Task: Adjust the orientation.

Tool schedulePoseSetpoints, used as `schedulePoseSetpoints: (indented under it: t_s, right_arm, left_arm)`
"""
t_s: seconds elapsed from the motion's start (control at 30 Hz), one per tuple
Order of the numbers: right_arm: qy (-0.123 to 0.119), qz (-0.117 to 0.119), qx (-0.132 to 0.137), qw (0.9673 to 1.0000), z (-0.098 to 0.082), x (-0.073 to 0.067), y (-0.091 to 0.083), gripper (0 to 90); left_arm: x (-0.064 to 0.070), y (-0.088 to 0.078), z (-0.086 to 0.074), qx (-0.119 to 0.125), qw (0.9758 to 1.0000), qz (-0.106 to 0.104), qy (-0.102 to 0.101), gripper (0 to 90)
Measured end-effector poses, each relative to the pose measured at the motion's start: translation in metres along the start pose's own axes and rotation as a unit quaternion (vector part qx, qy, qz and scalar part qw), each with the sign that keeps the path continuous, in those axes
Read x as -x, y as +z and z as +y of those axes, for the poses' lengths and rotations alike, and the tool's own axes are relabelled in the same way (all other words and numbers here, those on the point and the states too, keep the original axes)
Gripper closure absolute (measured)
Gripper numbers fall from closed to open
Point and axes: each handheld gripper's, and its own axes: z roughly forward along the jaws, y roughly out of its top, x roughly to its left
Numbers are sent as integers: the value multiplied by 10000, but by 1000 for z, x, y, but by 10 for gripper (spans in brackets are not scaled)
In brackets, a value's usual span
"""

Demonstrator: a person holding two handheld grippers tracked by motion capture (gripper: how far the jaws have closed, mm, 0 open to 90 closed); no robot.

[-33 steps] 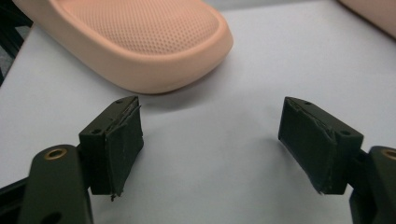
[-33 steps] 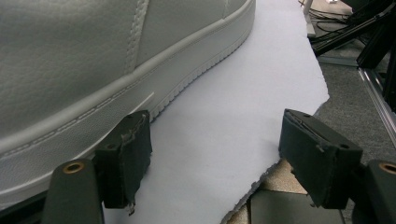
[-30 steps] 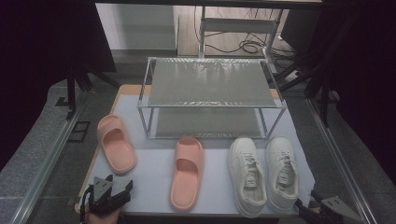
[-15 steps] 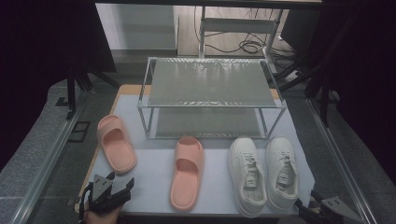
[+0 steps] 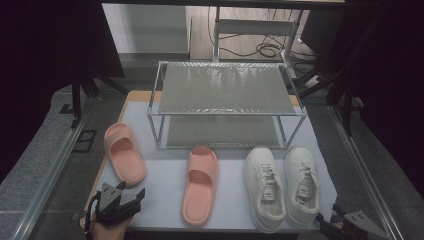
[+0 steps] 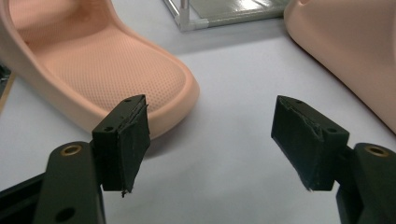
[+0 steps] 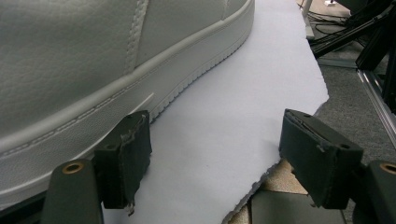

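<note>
The left gripper (image 5: 131,195) sits at the near left corner of the table, held in a hand (image 5: 106,231). Its jaws stand wide apart and have just been closing slightly; nothing lies between them. In the left gripper view, the heel of the left pink slipper (image 6: 116,70) lies just beyond the left jaw, not touching it. The second pink slipper (image 6: 345,46) lies to the right of the right jaw, apart from it. Bare white mat (image 6: 224,154) fills the gap between the jaws.

The right gripper (image 5: 335,226) rests at the near right corner, jaws wide and empty. In the right gripper view, the right white sneaker (image 7: 93,60) stands just beside the left jaw; contact cannot be confirmed. The mat's torn edge (image 7: 261,177) runs between the jaws.

In the high view, the left white sneaker (image 5: 265,185) lies beside its pair. A two-tier metal rack (image 5: 225,90) stands behind all four shoes, clear of both grippers.
</note>
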Motion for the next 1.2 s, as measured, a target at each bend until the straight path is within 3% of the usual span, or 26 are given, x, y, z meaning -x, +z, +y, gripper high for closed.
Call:
schedulePoseSetpoints:
  t_s: [0.63, 1.2]
  right_arm:
    - [1, 2, 2, 10000, 0, 0, 0, 249]
    - [2, 2, 7, 10000, 0, 0, 0, 249]
  left_arm:
    - [-14, 12, 24, 60, 9994, -295, -184, 275]
    - [-25, 30, 39, -84, 9997, -232, -72, 287]
